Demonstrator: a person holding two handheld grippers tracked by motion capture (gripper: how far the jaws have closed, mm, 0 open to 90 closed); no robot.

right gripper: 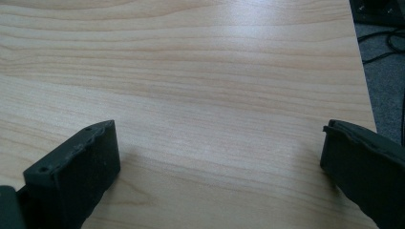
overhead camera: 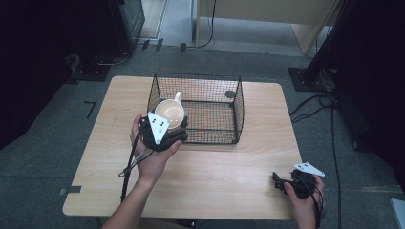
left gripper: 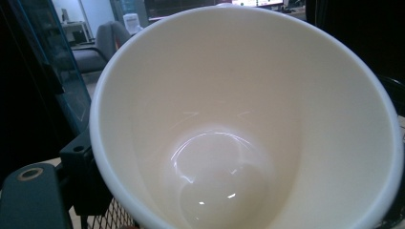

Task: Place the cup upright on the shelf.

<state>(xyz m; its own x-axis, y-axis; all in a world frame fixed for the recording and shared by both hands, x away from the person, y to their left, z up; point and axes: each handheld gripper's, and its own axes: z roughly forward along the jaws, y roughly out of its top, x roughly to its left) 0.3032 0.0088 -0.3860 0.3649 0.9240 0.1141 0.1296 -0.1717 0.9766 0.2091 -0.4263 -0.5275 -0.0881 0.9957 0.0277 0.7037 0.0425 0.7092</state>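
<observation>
One mug [overhead camera: 169, 113], one basket [overhead camera: 237, 110], two tools

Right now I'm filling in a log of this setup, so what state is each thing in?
Cup: empty, held tilted by the left claw at the basket's near left corner.
Wire basket: upright on the table, open at the top, a small dark round thing on its floor.
Right claw: open, holding nothing, low over bare wood.
Table: bare wood around the basket.

Left gripper [overhead camera: 177, 128] grips cream mug [overhead camera: 169, 112] at wire basket [overhead camera: 210, 129] front-left corner; right gripper [overhead camera: 278, 182] rests on table [overhead camera: 215, 176].
</observation>
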